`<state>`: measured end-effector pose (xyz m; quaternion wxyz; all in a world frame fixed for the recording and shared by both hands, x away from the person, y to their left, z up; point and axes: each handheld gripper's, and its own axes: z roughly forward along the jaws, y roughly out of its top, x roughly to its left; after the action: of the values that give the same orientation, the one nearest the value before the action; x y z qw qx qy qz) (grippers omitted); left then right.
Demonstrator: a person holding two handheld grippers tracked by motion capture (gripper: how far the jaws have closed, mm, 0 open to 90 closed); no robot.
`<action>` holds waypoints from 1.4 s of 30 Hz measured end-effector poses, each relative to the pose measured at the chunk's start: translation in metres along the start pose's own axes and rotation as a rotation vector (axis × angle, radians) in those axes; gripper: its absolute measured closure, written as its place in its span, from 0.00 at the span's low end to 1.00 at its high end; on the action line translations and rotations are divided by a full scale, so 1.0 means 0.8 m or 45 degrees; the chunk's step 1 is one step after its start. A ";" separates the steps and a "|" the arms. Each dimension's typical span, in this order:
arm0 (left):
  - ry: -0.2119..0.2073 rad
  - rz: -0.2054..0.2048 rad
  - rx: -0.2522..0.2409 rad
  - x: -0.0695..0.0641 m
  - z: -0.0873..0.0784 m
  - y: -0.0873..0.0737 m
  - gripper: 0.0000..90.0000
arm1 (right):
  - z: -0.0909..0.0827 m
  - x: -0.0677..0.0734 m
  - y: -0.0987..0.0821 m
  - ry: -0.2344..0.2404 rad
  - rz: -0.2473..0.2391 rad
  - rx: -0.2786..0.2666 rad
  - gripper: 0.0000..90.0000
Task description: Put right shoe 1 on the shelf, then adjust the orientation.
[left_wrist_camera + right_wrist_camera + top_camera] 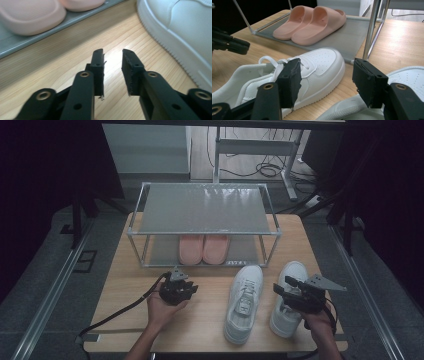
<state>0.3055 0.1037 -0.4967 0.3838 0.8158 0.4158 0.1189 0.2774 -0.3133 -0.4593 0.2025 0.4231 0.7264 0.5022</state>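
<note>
The pink slippers (pixel 204 248) sit side by side on the lower shelf of the shoe rack (pixel 204 210), and in the high view the rack's grey top shelf hides their back halves, so just the fronts poke out. The right gripper view shows both slippers in full on the grey lower shelf. In the left gripper view they are cut off by the top edge.

The left tool (pixel 178 289) hovers over bare desk (pixel 125 290) in front of the rack, left of the sneakers. Its jaws stand a narrow gap apart with nothing between them; wood grain shows through the gap. The right tool (pixel 292 292) hangs over the right white sneaker (pixel 292 272), covering that shoe's middle in the high view. Its jaws are spread wide and empty, and whether they touch the shoe below is hard to tell. The left white sneaker (pixel 244 302) lies just beside its mate, toe toward the rack, laces visible.

The desk is light wood, set on a grey floor. The room is dim. Dark curtains close both sides, and cables lie on the floor beyond the rack beside a pale desk frame.
</note>
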 end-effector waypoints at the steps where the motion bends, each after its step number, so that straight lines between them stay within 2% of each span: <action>1: 0.001 -0.002 0.005 0.001 -0.003 -0.002 0.75 | 0.000 0.000 0.000 0.000 0.000 0.000 0.45; 4: 0.017 -0.001 0.021 0.005 -0.011 -0.008 0.69 | 0.000 0.000 0.000 0.000 0.001 0.001 0.45; 9: 0.013 -0.016 0.051 0.018 -0.019 -0.020 0.59 | 0.000 0.002 0.000 0.003 -0.005 0.002 0.45; 12: 0.049 -0.029 0.020 0.025 -0.027 -0.027 0.56 | 0.000 0.002 0.000 0.005 -0.005 0.006 0.45; 14: 0.079 -0.016 0.017 0.027 -0.033 -0.030 0.54 | 0.000 0.001 0.000 0.004 -0.002 0.003 0.45; 20: 0.043 -0.040 0.003 0.034 -0.041 -0.040 0.50 | 0.000 0.003 0.002 0.016 0.005 0.024 0.46; 22: 0.060 -0.024 0.025 0.033 -0.040 -0.042 0.48 | -0.001 0.006 0.005 0.008 -0.011 0.035 0.47; 25: 0.049 -0.029 0.014 0.032 -0.040 -0.042 0.48 | -0.001 0.012 0.008 0.029 -0.021 0.044 0.49; 29: 0.060 -0.026 0.024 0.033 -0.038 -0.042 0.48 | -0.004 0.019 0.011 0.056 -0.033 0.055 0.53; 33: 0.065 -0.021 0.045 0.032 -0.035 -0.043 0.48 | -0.009 0.025 0.015 0.058 -0.050 0.073 0.62; 37: 0.069 -0.035 0.027 0.033 -0.042 -0.041 0.49 | -0.013 0.026 0.023 0.049 -0.065 0.093 0.75; 42: 0.075 -0.050 0.002 0.036 -0.050 -0.039 0.49 | -0.001 0.029 0.033 0.073 -0.095 0.168 0.92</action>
<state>0.2846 0.1582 -0.4958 0.3731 0.8040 0.4429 0.1349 0.2745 -0.2912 -0.4322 0.1718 0.3936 0.7786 0.4575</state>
